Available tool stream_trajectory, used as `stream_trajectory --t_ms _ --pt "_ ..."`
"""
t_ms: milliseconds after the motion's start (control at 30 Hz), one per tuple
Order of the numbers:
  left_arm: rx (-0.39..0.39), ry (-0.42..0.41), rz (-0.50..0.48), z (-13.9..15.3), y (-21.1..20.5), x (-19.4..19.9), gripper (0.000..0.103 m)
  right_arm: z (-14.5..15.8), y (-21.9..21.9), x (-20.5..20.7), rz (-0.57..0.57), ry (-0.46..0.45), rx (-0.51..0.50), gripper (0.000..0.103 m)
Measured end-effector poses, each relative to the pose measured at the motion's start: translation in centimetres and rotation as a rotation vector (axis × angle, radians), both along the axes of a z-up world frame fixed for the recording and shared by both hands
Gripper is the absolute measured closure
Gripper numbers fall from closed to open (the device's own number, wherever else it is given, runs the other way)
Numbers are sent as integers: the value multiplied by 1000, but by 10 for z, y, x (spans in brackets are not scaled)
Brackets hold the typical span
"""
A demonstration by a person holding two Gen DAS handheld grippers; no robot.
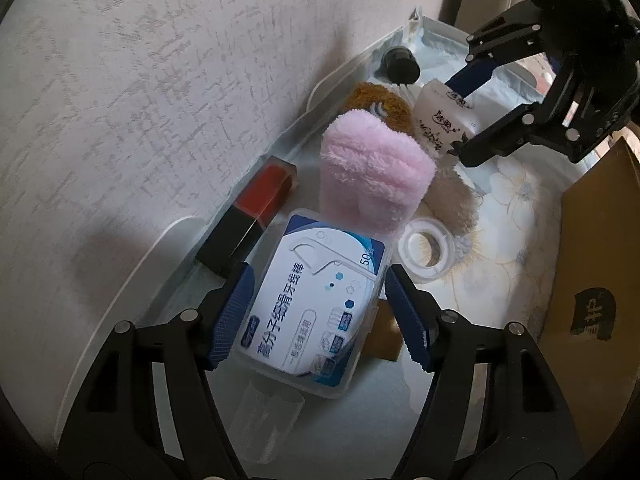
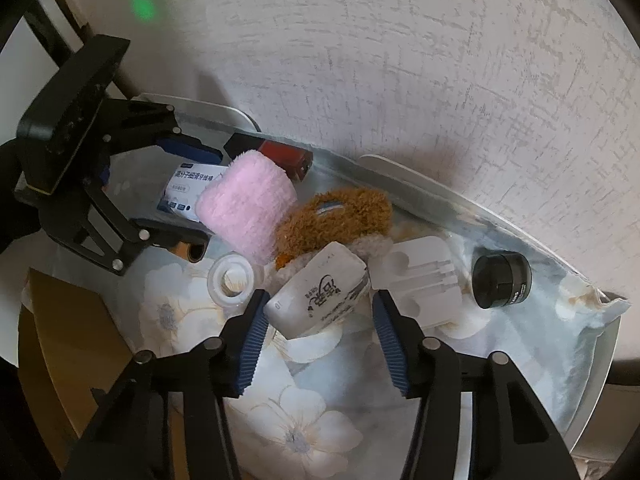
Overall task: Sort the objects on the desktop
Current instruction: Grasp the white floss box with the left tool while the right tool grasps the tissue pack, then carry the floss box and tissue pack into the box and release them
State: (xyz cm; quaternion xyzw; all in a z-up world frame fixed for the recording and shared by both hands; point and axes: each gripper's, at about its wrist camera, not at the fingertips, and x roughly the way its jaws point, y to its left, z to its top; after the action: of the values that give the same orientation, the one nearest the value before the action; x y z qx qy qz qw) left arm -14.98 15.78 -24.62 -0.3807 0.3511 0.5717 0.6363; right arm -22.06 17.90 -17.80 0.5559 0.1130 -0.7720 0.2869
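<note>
A clear cylinder (image 1: 268, 420) below the left gripper (image 1: 316, 316) is blurred and hard to name. The tabletop (image 2: 596, 380), white-rimmed under a floral cloth (image 2: 300, 432), meets a textured wall (image 2: 440, 80). The floss pick box (image 1: 316, 312), white and blue in clear plastic, lies near the wall edge between the left gripper's spread, unclenched jaws. The right gripper (image 2: 320, 332) stands released around a white tissue pack (image 2: 320, 296) mid-table.
</note>
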Motion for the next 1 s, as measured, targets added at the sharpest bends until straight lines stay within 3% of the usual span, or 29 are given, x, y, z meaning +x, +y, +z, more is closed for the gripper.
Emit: stream_trajectory --t_ms 67,167,433,767,867,1000 --pt "-24 1 -3 -5 6 -1 37 0 0 -1 -5 -1 -1 54" --pt "-30 -8 5 -10 7 -2 38 2 -3 6 -3 -13 -10 66" --pt "-48 -27 28 1 0 -4 46 12 3 10 -48 -10 -45 77" --pt "-29 -64 95 48 -15 -10 47 54 11 29 -84 15 -92 79" --pt "-32 -132 134 73 -17 -7 47 77 23 39 -95 15 -119 79" --pt "-2 -142 178 113 -27 -5 47 107 27 57 -94 27 -161 79"
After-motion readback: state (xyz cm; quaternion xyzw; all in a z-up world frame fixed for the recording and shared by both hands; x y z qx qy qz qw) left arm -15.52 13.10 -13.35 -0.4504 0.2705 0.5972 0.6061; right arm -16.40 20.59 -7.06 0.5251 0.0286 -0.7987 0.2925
